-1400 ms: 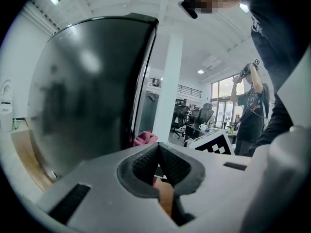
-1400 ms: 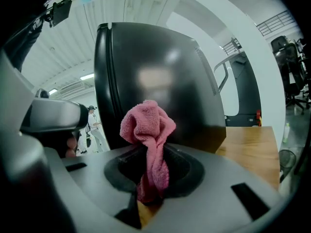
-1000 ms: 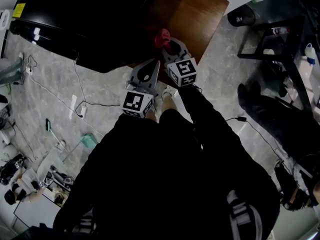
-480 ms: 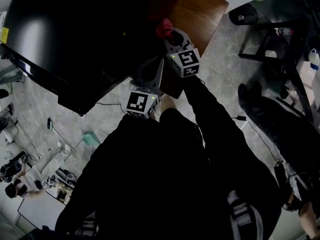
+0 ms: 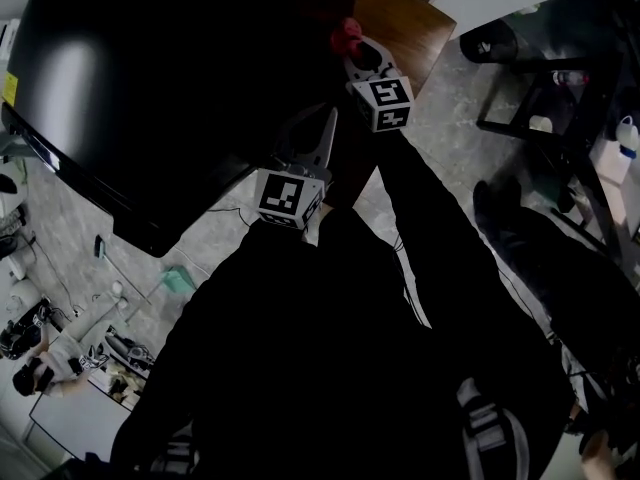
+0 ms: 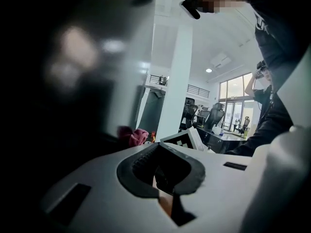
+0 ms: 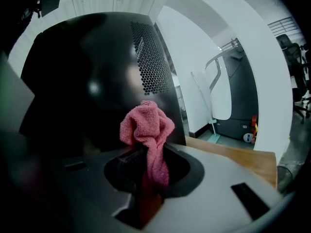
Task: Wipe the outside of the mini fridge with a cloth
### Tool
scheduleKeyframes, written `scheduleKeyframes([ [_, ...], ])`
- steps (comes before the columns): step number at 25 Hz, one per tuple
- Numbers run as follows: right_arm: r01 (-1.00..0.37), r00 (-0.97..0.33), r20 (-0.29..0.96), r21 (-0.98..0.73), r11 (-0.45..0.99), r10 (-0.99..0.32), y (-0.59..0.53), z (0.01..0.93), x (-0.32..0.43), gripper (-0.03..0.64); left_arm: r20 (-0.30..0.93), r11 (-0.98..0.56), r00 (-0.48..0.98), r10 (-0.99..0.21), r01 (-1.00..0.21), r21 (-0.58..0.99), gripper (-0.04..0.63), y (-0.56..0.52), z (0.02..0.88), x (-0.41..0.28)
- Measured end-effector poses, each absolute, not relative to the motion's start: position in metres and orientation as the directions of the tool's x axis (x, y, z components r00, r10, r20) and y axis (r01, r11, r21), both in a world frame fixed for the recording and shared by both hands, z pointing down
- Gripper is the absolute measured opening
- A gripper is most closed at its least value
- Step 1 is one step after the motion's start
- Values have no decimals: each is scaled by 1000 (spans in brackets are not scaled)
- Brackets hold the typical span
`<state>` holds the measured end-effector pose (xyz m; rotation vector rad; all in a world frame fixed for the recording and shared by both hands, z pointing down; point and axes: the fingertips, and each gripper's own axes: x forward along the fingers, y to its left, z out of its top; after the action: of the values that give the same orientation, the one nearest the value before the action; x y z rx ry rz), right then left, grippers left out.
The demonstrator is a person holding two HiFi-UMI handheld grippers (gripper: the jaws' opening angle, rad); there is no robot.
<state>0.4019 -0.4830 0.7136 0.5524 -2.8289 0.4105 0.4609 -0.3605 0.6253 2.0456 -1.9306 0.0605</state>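
**Right gripper with cloth at the mini fridge**

My right gripper point(image 7: 149, 176) is clamped on a pink cloth point(image 7: 146, 123). The cloth's bunched end stands above the jaws, just beside the black mini fridge point(image 7: 92, 81), below its honeycomb vent point(image 7: 149, 57). My left gripper point(image 6: 159, 191) has its jaws closed together with nothing between them, and it points at the fridge's near edge. A wooden surface point(image 5: 395, 23) shows at the fridge's right side, with grey marbled floor point(image 5: 440, 138) beyond it. Both arms, in dark sleeves point(image 5: 440, 238), reach forward toward the fridge.
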Motion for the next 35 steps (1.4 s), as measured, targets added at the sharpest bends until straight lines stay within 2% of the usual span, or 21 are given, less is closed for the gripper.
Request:
scheduleKeyframes([
  [7, -448, -875, 304, -212, 869, -377, -506, 710, 398, 84, 224, -51, 95, -970, -980, 195, 6, -356, 601, 459],
  [11, -488, -859, 268, -179, 854, -435, -504, 688, 417, 83, 205, -131, 167, -964, -975, 179, 6, -333, 586, 473],
  [20, -501, -861, 183, -140, 854, -474, -395, 595, 464, 83, 108, -288, 310, -945, -940, 181, 6, -235, 528, 485],
  [25, -437, -895, 165, -137, 889, -415, -272, 555, 467, 84, 82, -344, 365, -927, -919, 194, 6, -150, 502, 476],
  [31, -284, -954, 123, -88, 955, -273, -130, 506, 432, 83, 65, -271, 288, -956, -943, 193, 6, -52, 479, 414],
  [35, -184, -979, 118, -153, 971, -167, -59, 487, 406, 84, 75, -209, 223, -972, -965, 157, 6, 1, 476, 381],
])
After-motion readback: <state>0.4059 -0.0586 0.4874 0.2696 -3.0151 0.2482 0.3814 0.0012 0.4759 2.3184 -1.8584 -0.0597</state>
